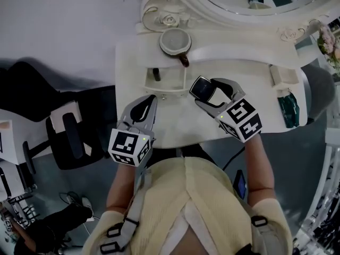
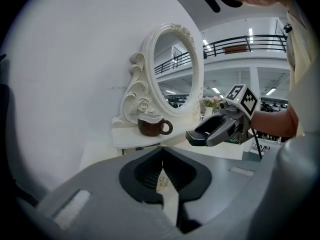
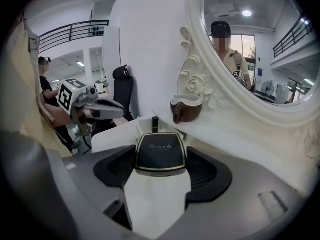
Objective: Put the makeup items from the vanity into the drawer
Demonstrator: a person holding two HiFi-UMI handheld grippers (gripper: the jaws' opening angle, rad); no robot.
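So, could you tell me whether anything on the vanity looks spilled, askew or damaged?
Nothing stands out: the brown cup sits upright on its shelf, the open drawer holds a small dark tube, and the right gripper grips the black compact squarely. No spills or damage show.

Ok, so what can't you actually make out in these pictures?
- Script on the black compact: right gripper view, too small and blurred to read.
- Green item at the vanity's right end: head view, too small and dark to identify.
- Drawer floor: right gripper view, compact covers most of it.
- Mug contents: both gripper views, its wall hides them.
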